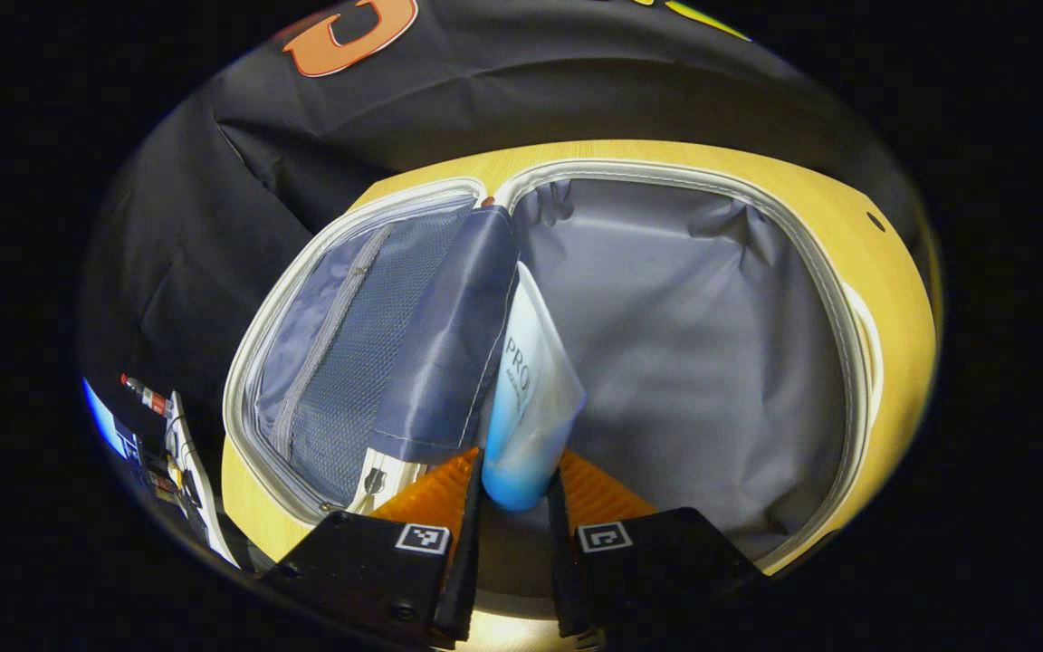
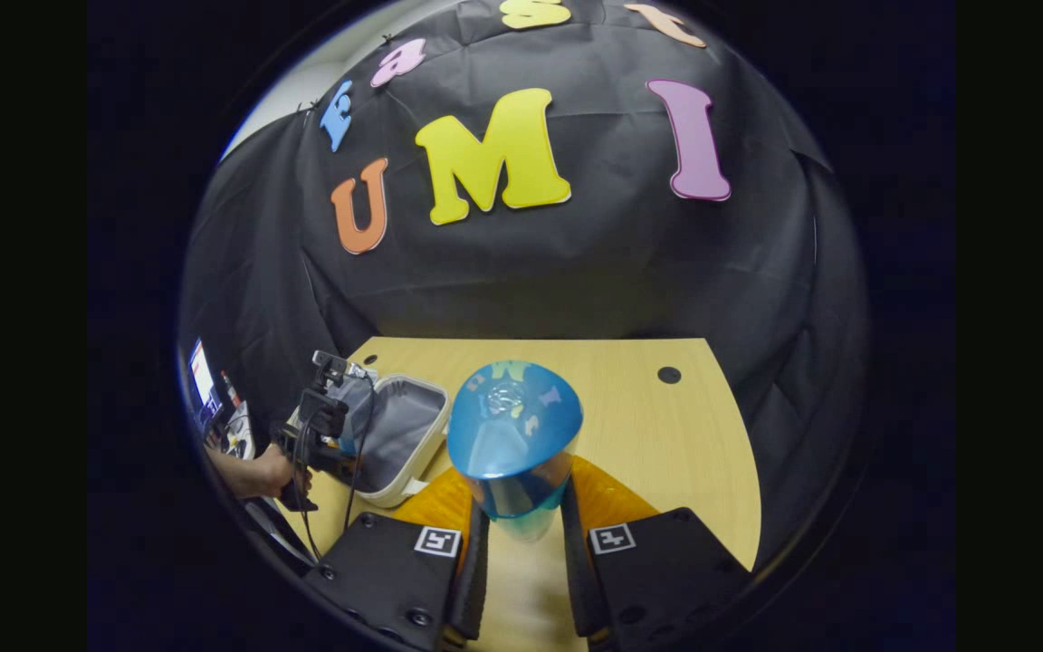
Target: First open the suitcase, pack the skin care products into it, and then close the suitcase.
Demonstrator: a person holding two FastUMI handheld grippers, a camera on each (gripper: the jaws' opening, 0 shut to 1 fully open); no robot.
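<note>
With your left tool [image 1: 515,493] clamped on the tube [image 1: 529,398] at frame centre, releasing early could snag it on the suitcase [image 1: 693,362] divider [image 1: 449,353].

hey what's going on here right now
A person is packing skin care products into an open suitcase on a wooden table. The left gripper holds a white and blue tube over the grey-lined compartment. The right gripper holds a blue-capped bottle above the table, beside the suitcase.
</note>
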